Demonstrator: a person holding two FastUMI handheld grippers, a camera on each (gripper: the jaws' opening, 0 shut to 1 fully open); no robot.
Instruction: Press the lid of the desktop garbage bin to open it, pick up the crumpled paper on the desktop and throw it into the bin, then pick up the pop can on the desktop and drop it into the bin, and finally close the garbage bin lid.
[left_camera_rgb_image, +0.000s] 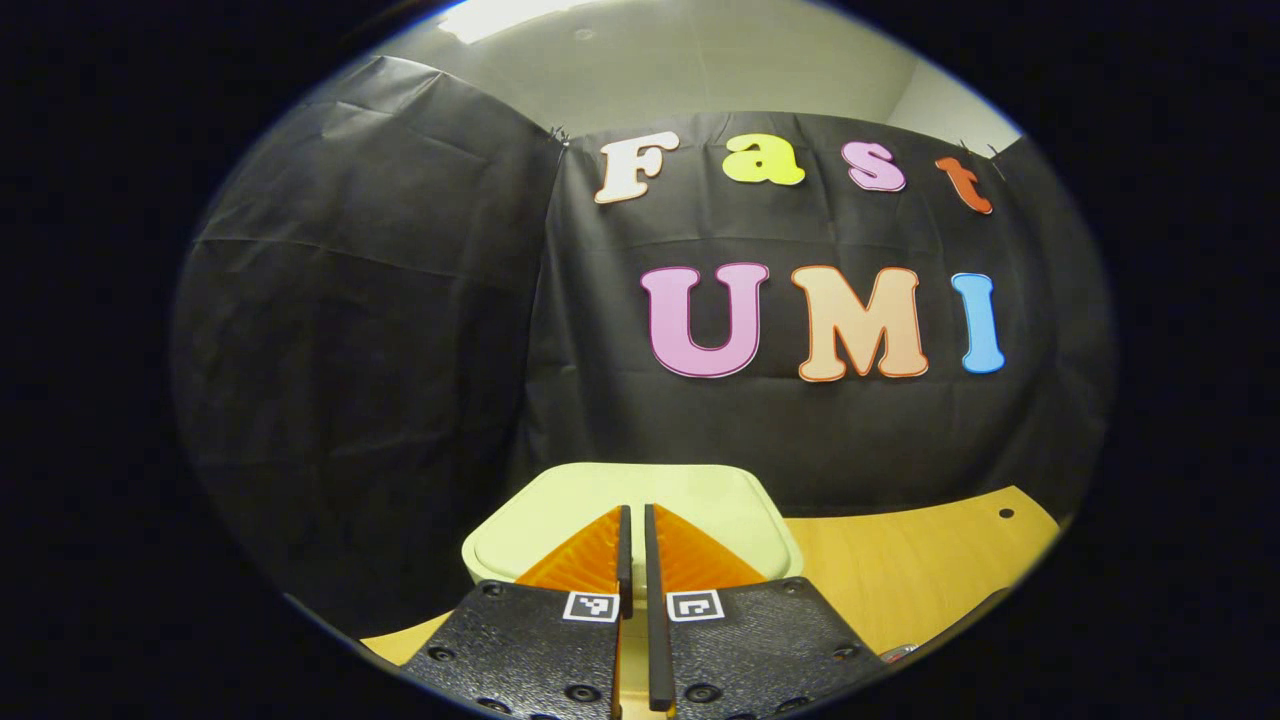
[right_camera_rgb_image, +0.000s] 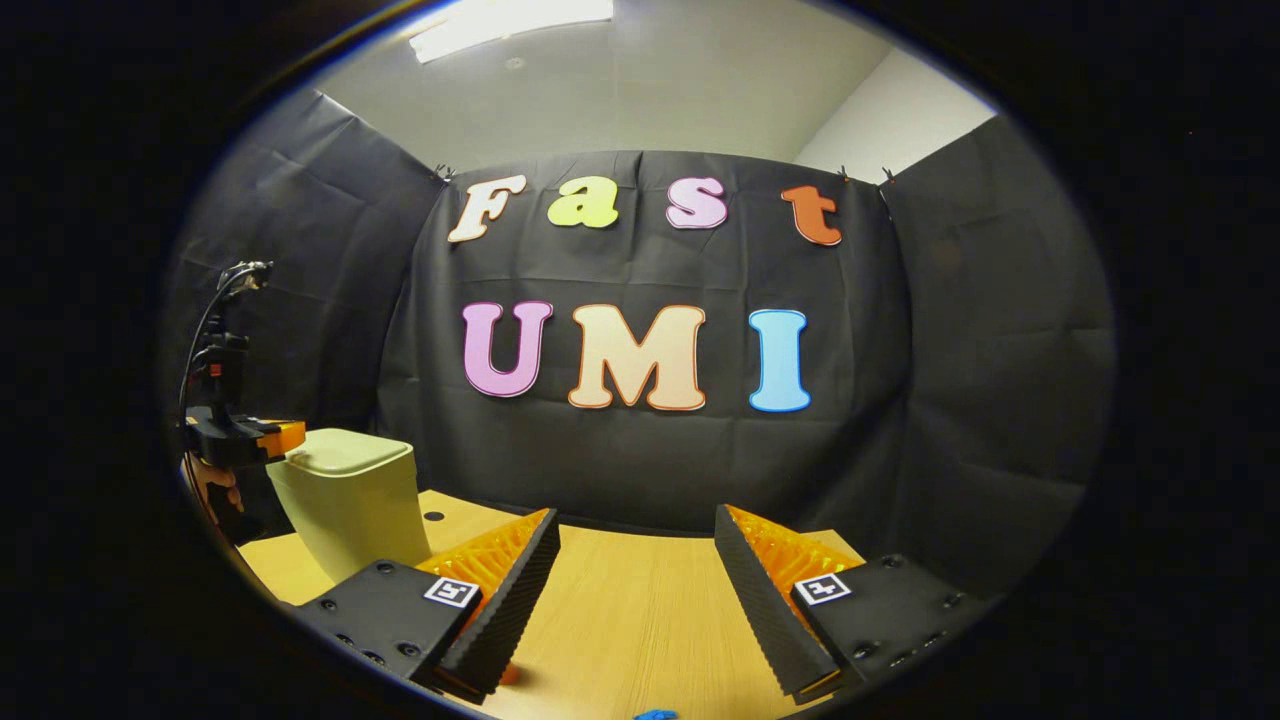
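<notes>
Left gripper (left_camera_rgb_image: 634, 530): fingers together, a thin slit between them, nothing held. Tips sit over the near edge of the bin lid (left_camera_rgb_image: 640, 500); whether they touch it cannot be told. The right gripper view shows the same gripper at the lid's near rim, far off to the left of the right fingers, with the holding hand (right_camera_rgb_image: 212, 485) below it.

Bin (right_camera_rgb_image: 345, 500): pale green, lid down and flat, standing on the wooden desktop (right_camera_rgb_image: 640, 610) against the booth wall.

Right gripper (right_camera_rgb_image: 635, 590): fingers wide apart, empty, bare desktop between them. Something small and blue lies at the bottom edge, too cut off to name. Crumpled paper and pop can not located.

Judged step: pressing the lid open; task at its start.

Risks: tips land on the lid's edge instead of its press point, so the latch does not release; a slanted push could slide or tip the light bin, since nothing braces it.
</notes>
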